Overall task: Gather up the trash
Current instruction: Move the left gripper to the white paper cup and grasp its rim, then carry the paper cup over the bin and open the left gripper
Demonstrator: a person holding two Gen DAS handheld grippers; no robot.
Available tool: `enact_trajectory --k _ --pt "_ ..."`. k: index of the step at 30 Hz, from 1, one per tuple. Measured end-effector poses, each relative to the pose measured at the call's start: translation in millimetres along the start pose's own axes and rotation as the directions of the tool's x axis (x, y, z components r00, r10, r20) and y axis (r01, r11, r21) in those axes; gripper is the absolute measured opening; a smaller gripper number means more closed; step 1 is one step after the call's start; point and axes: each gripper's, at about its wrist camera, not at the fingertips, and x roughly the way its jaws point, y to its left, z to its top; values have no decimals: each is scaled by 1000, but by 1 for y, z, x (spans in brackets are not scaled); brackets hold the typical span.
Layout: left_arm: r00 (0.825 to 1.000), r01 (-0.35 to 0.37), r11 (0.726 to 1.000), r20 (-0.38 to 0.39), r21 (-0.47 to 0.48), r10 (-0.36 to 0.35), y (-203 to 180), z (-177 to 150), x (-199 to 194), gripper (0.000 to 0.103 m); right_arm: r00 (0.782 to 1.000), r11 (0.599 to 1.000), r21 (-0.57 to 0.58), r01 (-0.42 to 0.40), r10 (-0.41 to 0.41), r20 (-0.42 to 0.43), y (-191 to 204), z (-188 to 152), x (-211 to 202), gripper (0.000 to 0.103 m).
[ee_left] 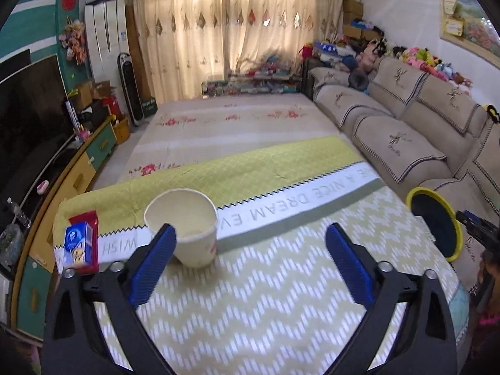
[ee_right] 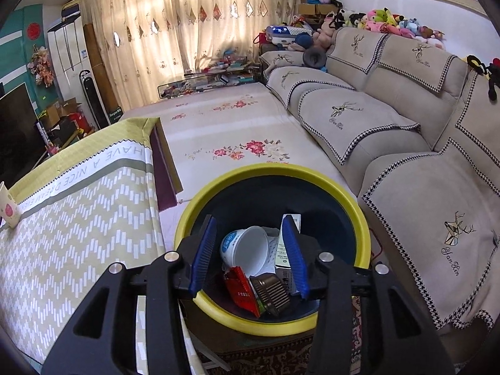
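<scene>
Table (ee_left: pixel 281 297), chevron cloth: one paper cup (ee_left: pixel 184 228) remains at 11 o'clock, a snack packet (ee_left: pixel 82 242) at 9. The bin (ee_right: pixel 272 325) (yellow-rimmed) holds trash. Right gripper (ee_right: pixel 250 256) hangs over it, fingers parted, empty. Left gripper (ee_left: pixel 250 268), wide open, likely must advance onto the cup.

My left claw (ee_left: pixel 250 256) has black plastic arms, ribbed blue pads (ee_left: pixel 153 262) and silver round screws at the joints. My right claw (ee_right: pixel 250 256) is built just the same.
</scene>
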Motion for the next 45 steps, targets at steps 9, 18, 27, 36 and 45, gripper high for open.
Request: enact_trajectory --k 9,18,27,36,45 --pt "990 -46 999 -137 -27 42 20 12 56 67 1000 1000 10 0 0 -20 -7 -3 8 42" --pt "978 -68 997 -201 -20 62 23 9 86 32 1000 1000 15 -8 9 -30 -7 -7 10 43" --pt "983 -93 996 -159 -15 90 20 5 72 7 1000 999 32 -22 23 -21 -11 -11 0 43" --pt "999 -3 999 -43 54 6 -29 1 9 7 998 997 55 -58 57 28 -17 -16 -31 43" --pt "975 215 955 17 207 -223 -149 4 -45 7 990 995 87 -44 31 141 -38 -22 -90 47"
